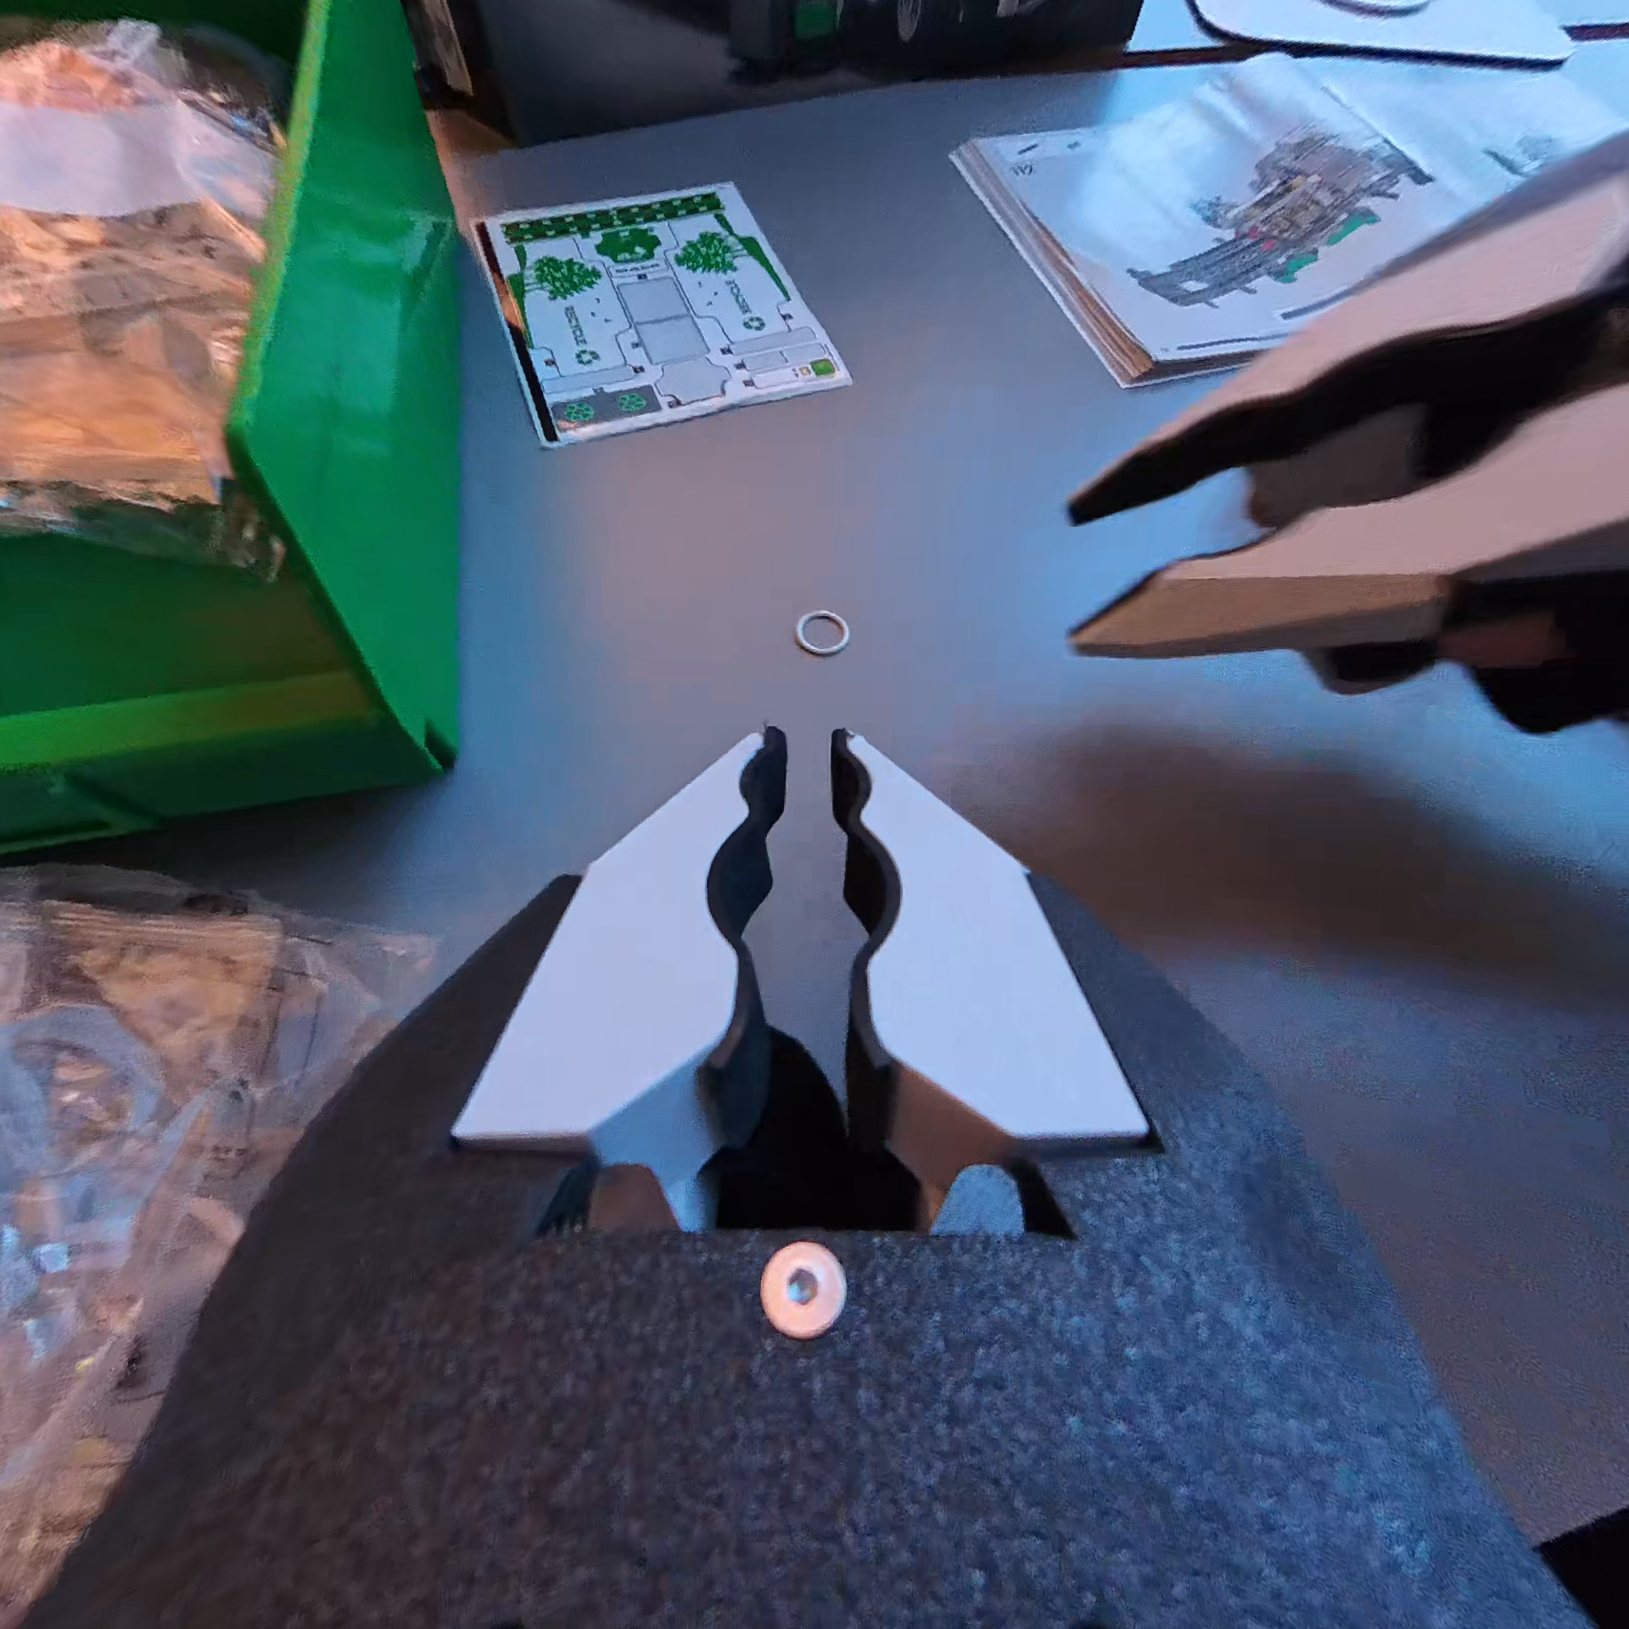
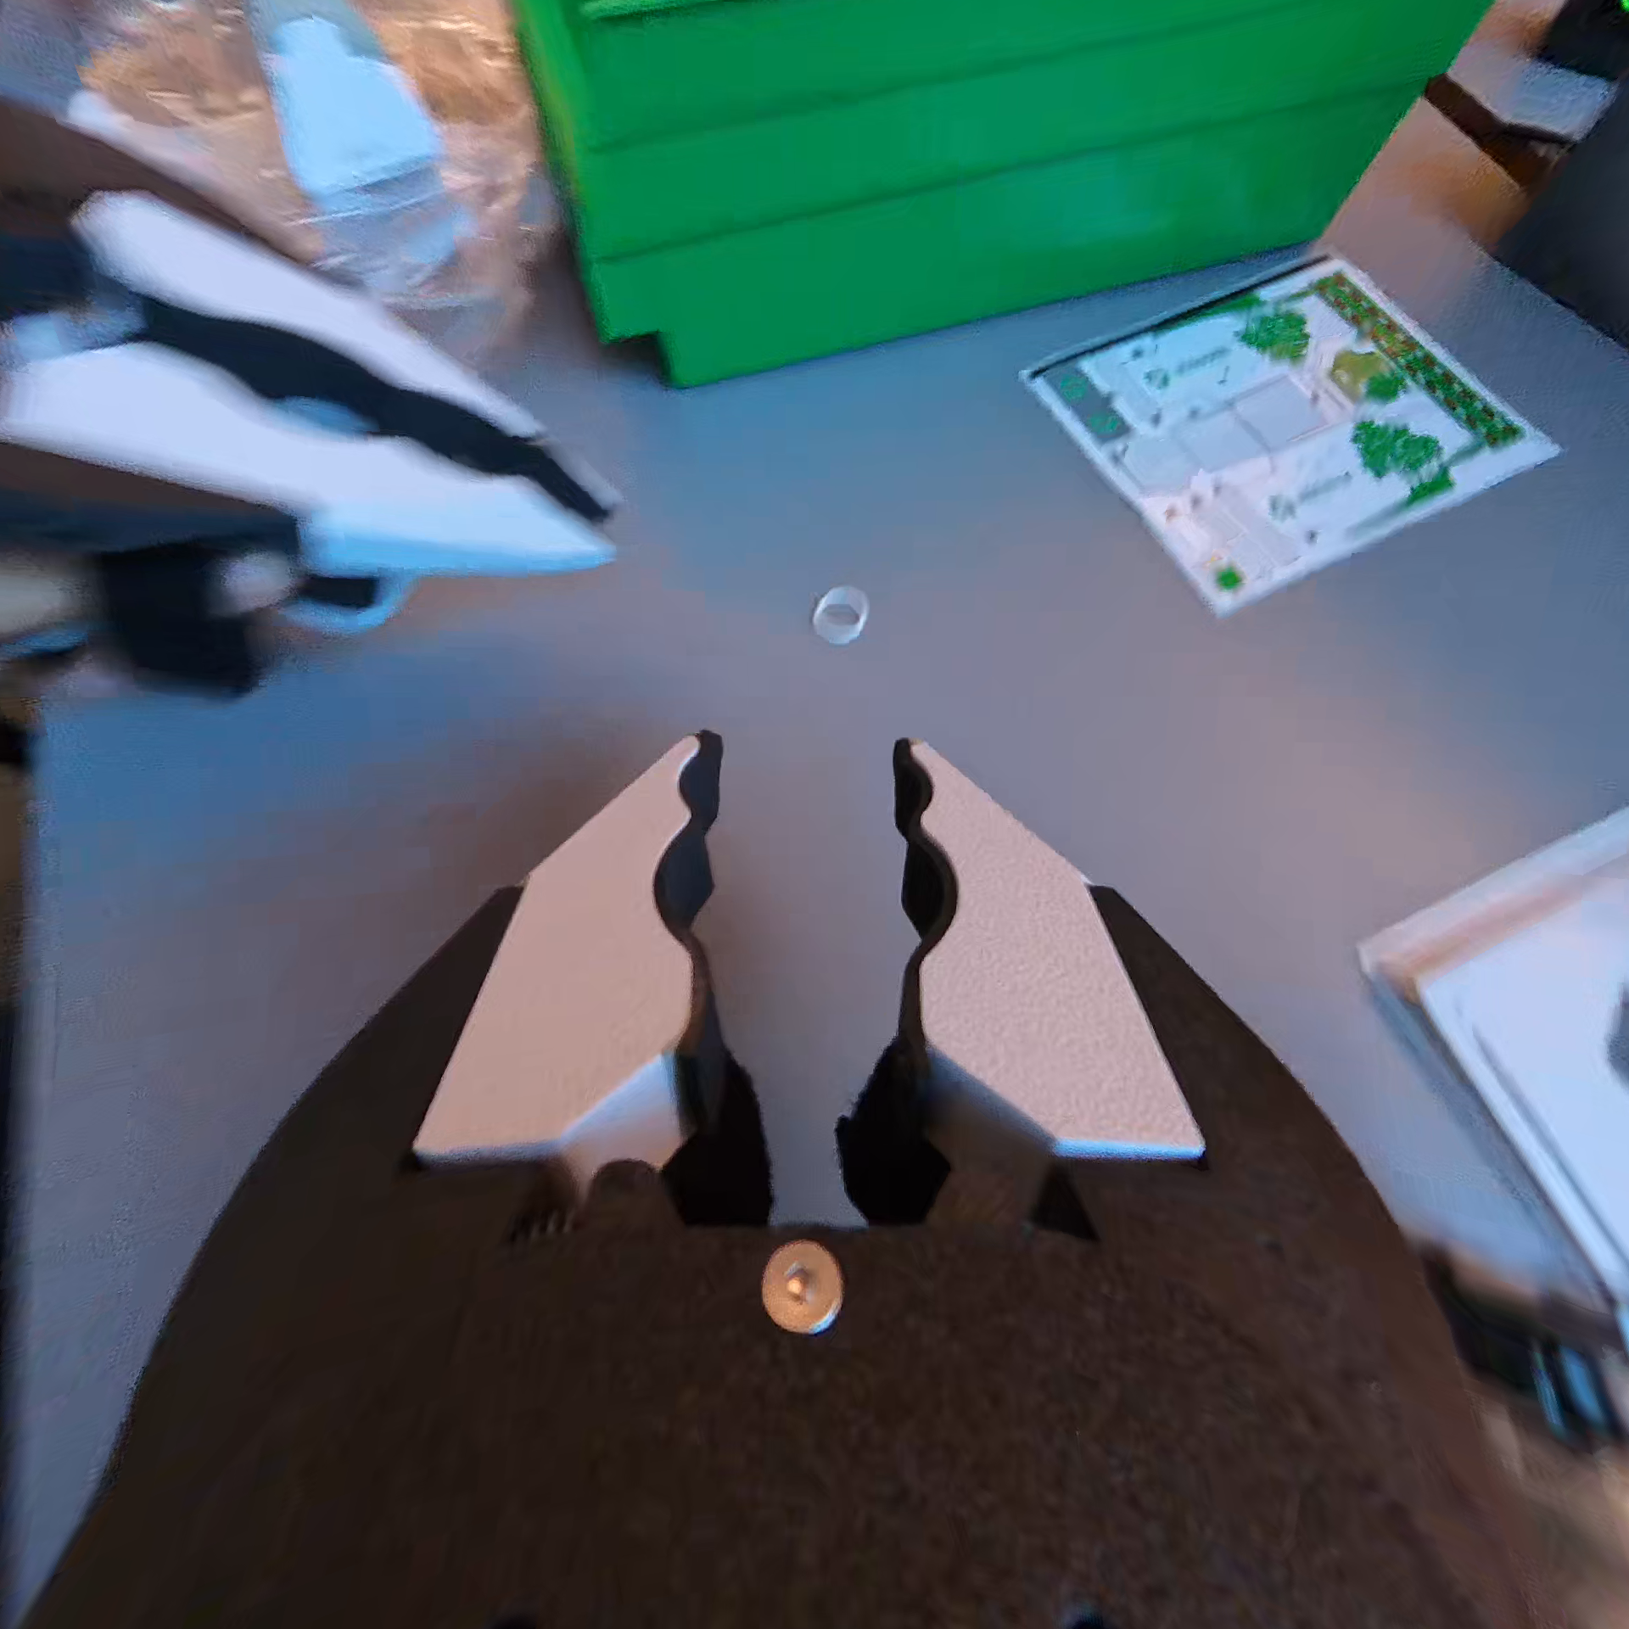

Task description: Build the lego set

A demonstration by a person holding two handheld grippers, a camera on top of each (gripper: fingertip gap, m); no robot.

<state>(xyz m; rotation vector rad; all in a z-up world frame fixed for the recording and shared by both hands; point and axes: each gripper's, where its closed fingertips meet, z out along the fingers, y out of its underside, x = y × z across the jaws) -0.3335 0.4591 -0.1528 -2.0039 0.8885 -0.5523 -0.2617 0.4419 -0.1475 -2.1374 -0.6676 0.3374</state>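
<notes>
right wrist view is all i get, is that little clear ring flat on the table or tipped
Observer: In the left wrist view the small clear ring shows as a full circle, so it looks flat on the grey table, just ahead of the left gripper.
Operator: how far open is the left one, it's a blur for me
Observer: Its tips stand a narrow gap apart, narrower than the right gripper, and nothing is between them.
Operator: what's the white stack at my right edge
Observer: An open instruction booklet, with a drawing of a model on the page.
</notes>
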